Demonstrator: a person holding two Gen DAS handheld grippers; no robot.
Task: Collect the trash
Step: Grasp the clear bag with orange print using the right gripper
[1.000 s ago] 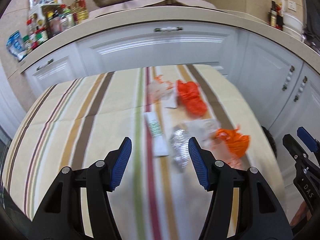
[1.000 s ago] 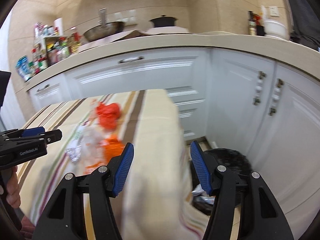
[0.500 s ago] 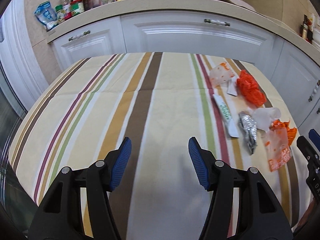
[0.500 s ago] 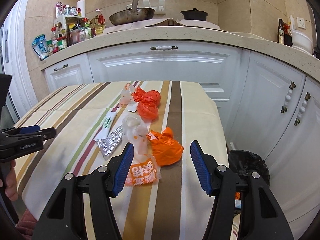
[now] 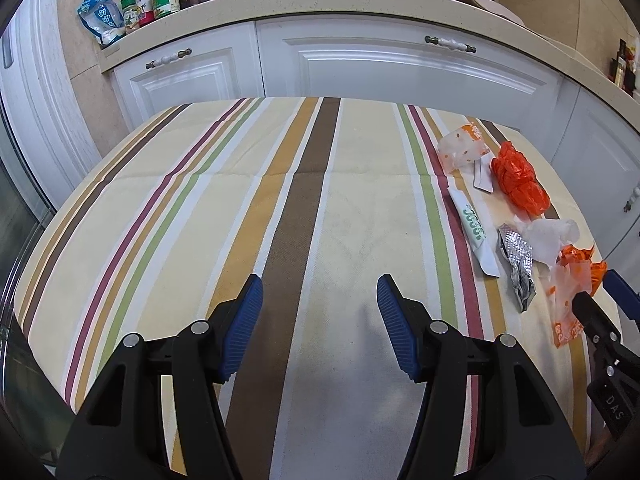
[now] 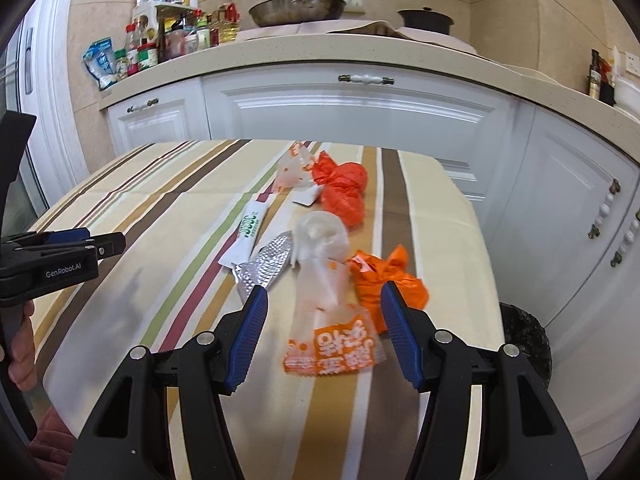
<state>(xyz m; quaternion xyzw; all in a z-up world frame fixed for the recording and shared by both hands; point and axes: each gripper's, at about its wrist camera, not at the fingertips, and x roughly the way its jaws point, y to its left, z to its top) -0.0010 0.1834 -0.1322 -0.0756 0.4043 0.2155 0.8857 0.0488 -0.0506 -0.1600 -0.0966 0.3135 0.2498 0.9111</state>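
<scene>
Trash wrappers lie on the striped counter, framed by the spread right hand-held gripper hovering low, while the left hand-held gripper hangs spread over bare cloth.

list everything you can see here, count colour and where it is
striped tablecloth: 1, cream with brown, green, maroon stripes, over the table
orange bags: 2, orange, knotted, right part of cloth
printed clear wrappers: 2, clear and orange, one nearest, one far end
white packet: 1, white, green print, left of pile
foil wrapper: 1, silver, beside packet
clear crumpled bag: 1, whitish, mid-pile
bin: 1, black, on floor right of table
pan: 1, metal, on counter
left gripper: open, over bare cloth
right gripper: open, over nearest wrapper
</scene>
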